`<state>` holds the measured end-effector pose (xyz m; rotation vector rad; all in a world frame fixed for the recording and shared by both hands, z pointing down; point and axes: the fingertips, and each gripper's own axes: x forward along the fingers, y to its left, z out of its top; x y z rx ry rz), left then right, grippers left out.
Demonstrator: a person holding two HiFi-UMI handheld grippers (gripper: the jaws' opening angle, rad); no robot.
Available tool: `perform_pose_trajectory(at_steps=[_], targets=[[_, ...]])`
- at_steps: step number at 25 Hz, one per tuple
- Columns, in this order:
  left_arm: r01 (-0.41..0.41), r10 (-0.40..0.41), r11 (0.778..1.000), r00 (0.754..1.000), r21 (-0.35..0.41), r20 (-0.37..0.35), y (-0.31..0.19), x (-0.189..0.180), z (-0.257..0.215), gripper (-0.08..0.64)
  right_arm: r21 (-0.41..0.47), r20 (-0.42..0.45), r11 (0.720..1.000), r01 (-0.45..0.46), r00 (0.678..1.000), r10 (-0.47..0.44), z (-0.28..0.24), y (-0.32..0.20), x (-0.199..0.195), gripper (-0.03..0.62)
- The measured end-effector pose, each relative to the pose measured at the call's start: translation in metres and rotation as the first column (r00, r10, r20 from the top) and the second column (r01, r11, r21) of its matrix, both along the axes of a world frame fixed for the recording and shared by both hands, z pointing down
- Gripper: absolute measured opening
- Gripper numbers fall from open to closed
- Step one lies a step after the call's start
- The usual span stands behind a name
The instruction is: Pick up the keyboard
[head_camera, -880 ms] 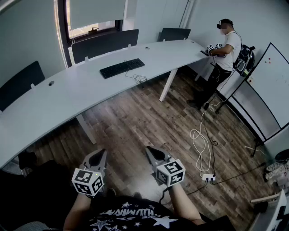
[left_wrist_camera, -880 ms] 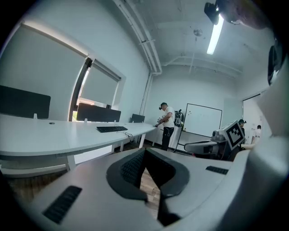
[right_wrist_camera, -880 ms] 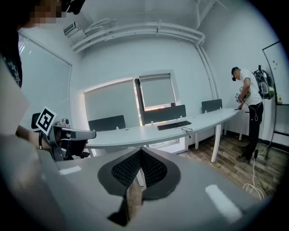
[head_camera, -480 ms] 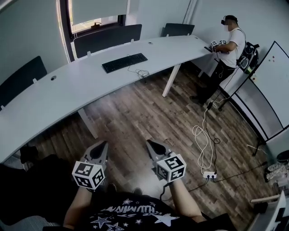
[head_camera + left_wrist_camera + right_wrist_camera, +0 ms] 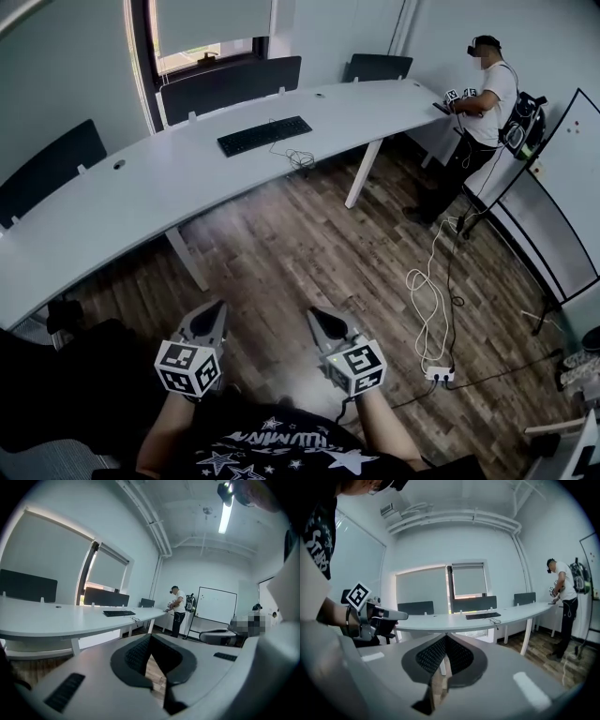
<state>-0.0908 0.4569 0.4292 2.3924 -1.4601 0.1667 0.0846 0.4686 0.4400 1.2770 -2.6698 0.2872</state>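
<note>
A black keyboard [image 5: 264, 135] lies on the far side of a long curved white table [image 5: 141, 197], with its thin cable [image 5: 297, 157] coiled over the table's front edge. The left gripper view shows the keyboard [image 5: 119, 613] small and distant, and so does the right gripper view, keyboard [image 5: 483, 616]. Both grippers are held low over the wooden floor, well short of the table. My left gripper [image 5: 208, 315] is shut and empty. My right gripper [image 5: 322, 319] is shut and empty too, with the left gripper [image 5: 389, 615] off to its left.
Dark chairs [image 5: 230, 84] stand behind the table. Another person [image 5: 483, 103] stands at the table's right end. A white cable [image 5: 427, 291] runs across the floor to a power strip [image 5: 441, 374]. A whiteboard [image 5: 553, 197] stands on the right.
The view has shifted: the table and keyboard sit slightly lower and further right in the picture. Both grippers stay shut and keep their places near the bottom.
</note>
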Motion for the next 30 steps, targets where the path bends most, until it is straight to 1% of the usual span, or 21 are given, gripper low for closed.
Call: perform_pose_trajectory(at_steps=[2,4,6,10,12,14,17,19,21,23,26,30], targets=[[0.016,-0.016,1.000,1.000,0.010,0.009,0.000,0.004,-0.001,0.008,-0.028,0.076,1.000,0.009,0.997,-0.006,0.004,0.000,0.008,0.003],[0.024,-0.024,1.000,1.000,0.012,0.008,0.000,0.008,-0.003,0.008,-0.051,0.119,0.999,-0.005,0.993,0.011,0.008,-0.002,0.017,0.003],[0.027,-0.027,1.000,1.000,0.012,0.013,-0.002,0.011,-0.004,0.008,-0.056,0.111,0.998,-0.015,0.994,0.021,0.013,-0.006,0.022,0.003],[0.030,-0.030,1.000,0.999,0.005,0.034,-0.018,0.007,0.003,0.008,-0.057,0.068,0.997,-0.053,0.996,0.057,0.020,-0.026,0.025,0.003],[0.026,-0.026,1.000,1.000,-0.004,0.017,-0.028,0.005,0.009,0.008,-0.067,0.060,0.996,-0.056,0.996,0.060,0.023,-0.034,0.025,0.003],[0.026,-0.027,0.999,1.000,-0.020,-0.004,-0.040,0.004,0.017,0.008,-0.082,0.061,0.996,-0.034,0.997,0.039,0.028,-0.037,0.023,0.003],[0.027,-0.027,0.999,0.999,-0.031,-0.027,-0.069,0.001,0.024,0.008,-0.092,0.031,0.995,-0.039,0.999,0.042,0.034,-0.055,0.026,0.003],[0.015,-0.017,0.999,0.999,-0.034,-0.033,-0.093,-0.001,0.026,0.008,-0.103,0.019,0.992,-0.074,0.997,0.076,0.039,-0.077,0.031,0.003],[0.001,-0.002,0.999,1.000,-0.038,-0.029,-0.115,-0.004,0.030,0.008,-0.121,0.030,0.987,-0.102,0.994,0.107,0.042,-0.101,0.032,0.003],[-0.006,0.005,0.999,1.000,-0.042,-0.029,-0.138,-0.011,0.031,0.008,-0.132,0.046,0.985,-0.109,0.992,0.116,0.041,-0.127,0.026,0.003],[0.002,-0.004,0.999,0.999,-0.054,-0.042,-0.173,-0.026,0.031,0.008,-0.136,0.030,0.985,-0.110,0.993,0.116,0.038,-0.165,0.010,0.003],[-0.006,0.002,0.996,0.999,-0.085,-0.052,-0.206,-0.042,0.036,0.008,-0.163,0.026,0.984,-0.067,0.997,0.072,0.039,-0.199,-0.023,0.003]])
